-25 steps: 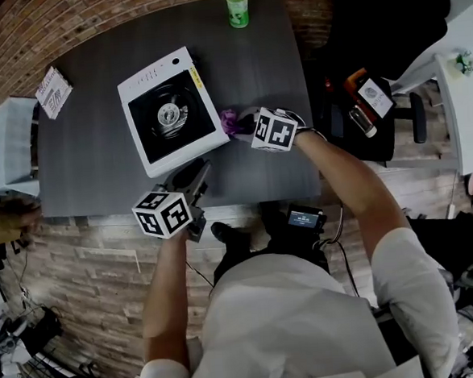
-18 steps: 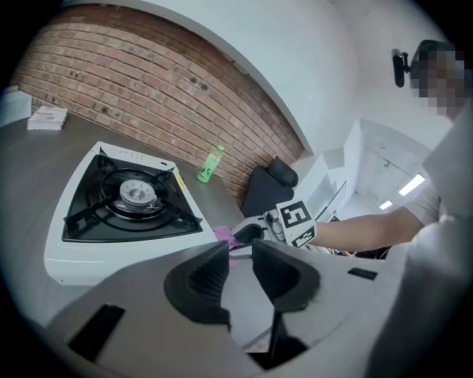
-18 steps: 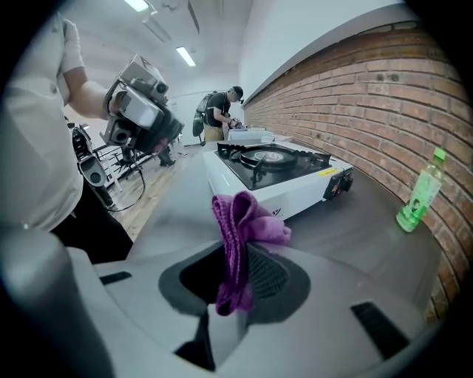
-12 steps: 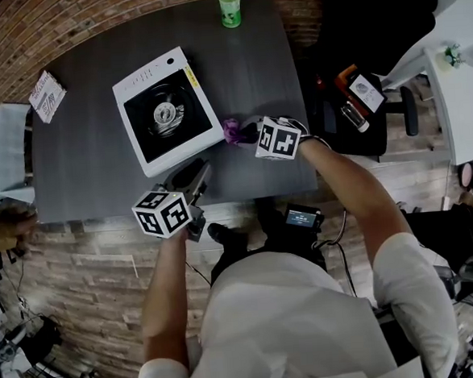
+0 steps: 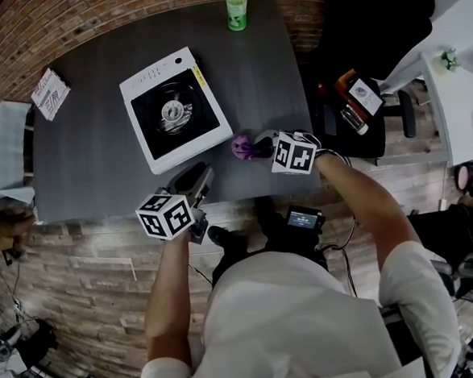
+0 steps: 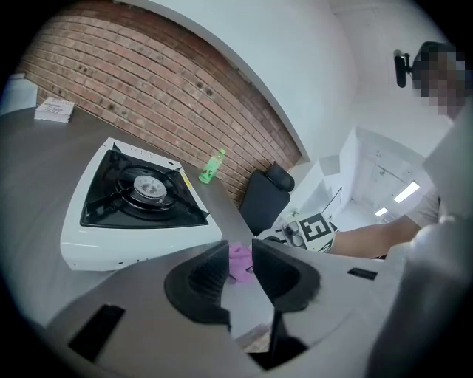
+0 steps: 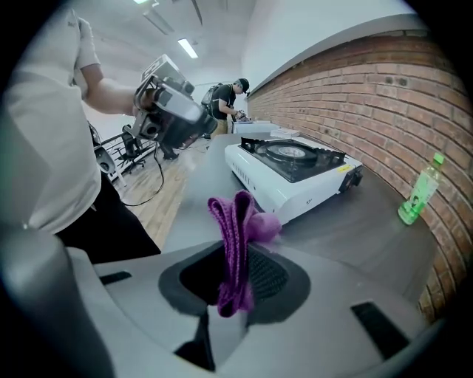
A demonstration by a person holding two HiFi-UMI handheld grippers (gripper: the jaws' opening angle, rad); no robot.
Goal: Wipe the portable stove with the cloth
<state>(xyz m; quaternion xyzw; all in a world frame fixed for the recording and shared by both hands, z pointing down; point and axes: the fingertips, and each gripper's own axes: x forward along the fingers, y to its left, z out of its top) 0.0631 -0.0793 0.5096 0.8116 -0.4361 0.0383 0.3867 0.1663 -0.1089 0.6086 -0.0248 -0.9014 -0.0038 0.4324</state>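
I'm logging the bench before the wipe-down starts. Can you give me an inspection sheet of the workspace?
Surface: dark grey table.
Job's things: white portable stove on the table; purple cloth off the stove, near its corner.
Clutter: green bottle at the far edge; booklet at the far left corner.
Grippers: left tongs open, empty; right tongs shut on the cloth.
Cables: one cable on the floor.
Surroundings: brick wall; black chair.
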